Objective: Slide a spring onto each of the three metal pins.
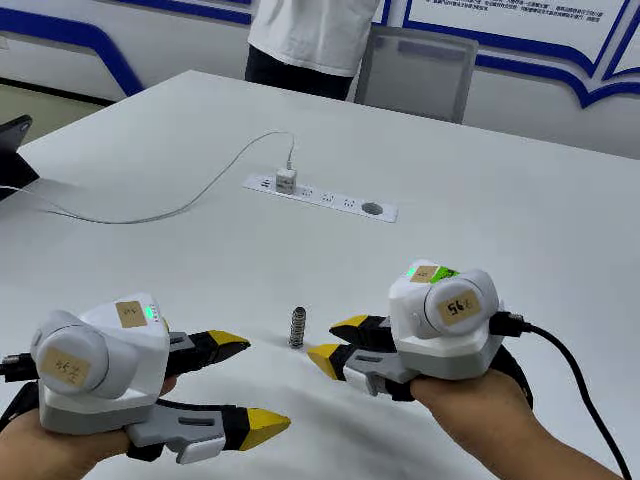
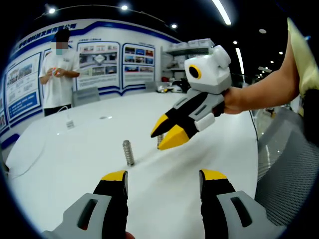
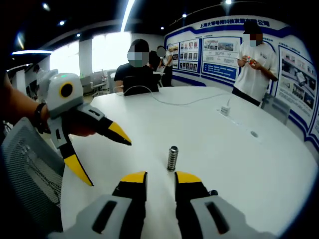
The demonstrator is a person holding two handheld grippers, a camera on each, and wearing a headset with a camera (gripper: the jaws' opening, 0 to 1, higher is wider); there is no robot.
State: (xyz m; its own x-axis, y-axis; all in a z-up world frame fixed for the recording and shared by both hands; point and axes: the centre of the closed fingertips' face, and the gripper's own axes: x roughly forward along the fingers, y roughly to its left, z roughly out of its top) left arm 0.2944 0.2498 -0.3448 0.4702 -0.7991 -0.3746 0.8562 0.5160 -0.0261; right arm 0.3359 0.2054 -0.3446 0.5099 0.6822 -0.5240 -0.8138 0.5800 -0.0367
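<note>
Lower left of the head view, the left tool [image 1: 262, 385] gapes wide and empty. At lower centre a spring [image 1: 297, 327] stands upright on the counter [image 1: 480, 260], long axis vertical, between both tools. The right tool [image 1: 325, 341], jaws narrowly parted and empty, is nearer; the spring is just left of its tips in the frame.

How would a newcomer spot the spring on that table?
On the white table, look between the left gripper and the right gripper. The spring stands upright there, a small grey coil, unlike the flat power strip farther back.
</note>
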